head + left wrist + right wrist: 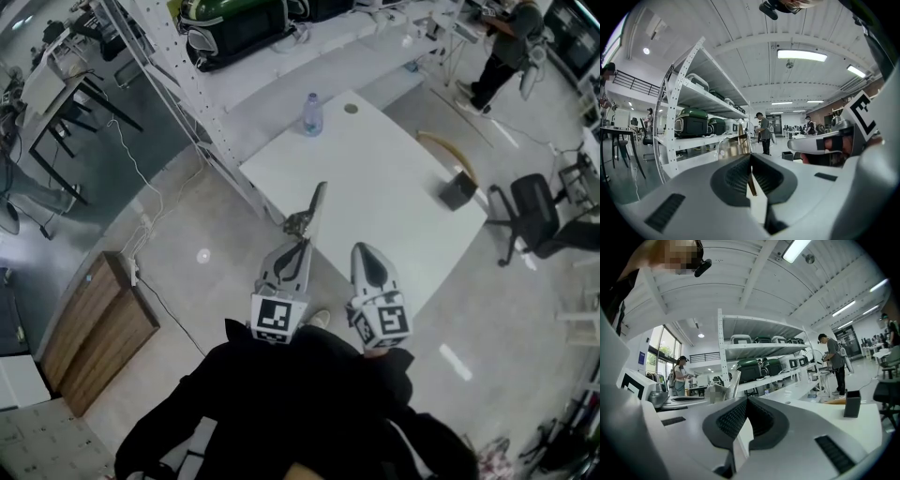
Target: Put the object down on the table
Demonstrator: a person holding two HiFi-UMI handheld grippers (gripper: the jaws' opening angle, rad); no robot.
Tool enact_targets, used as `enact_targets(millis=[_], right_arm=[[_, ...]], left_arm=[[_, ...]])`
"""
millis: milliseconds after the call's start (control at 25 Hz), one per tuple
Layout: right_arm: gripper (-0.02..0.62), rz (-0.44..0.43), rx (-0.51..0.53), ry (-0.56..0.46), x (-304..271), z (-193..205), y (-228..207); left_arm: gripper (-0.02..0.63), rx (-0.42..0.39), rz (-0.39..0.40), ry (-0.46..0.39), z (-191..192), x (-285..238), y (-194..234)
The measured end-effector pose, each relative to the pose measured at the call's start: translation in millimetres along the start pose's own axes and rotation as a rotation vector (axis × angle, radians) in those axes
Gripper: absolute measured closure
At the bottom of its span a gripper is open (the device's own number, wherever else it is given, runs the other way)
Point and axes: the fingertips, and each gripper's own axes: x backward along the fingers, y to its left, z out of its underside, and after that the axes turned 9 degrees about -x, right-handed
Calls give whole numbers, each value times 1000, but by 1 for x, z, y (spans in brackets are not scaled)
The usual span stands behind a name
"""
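Object (311, 208) over table (394, 178) edge

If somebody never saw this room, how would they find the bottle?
Start at the big white table in the middle of the floor. On its edge nearest the white shelf rack stands the bottle. It is the only clear, upright thing there; the small round disc beside it lies flat, and the box is dark.

Two grippers: left gripper (300, 246), right gripper (366, 251). One metal utensil (315, 202), one table (375, 178), one bottle (312, 114) far, one dark box (457, 189) right, one chair (536, 208) far right.
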Motion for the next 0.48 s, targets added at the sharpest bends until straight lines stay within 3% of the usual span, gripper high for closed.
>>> enact_targets(millis=[480], right_arm=[[606,84,-56,82,-41,29,-15]], left_arm=[[597,100,105,106,37,-47,29]])
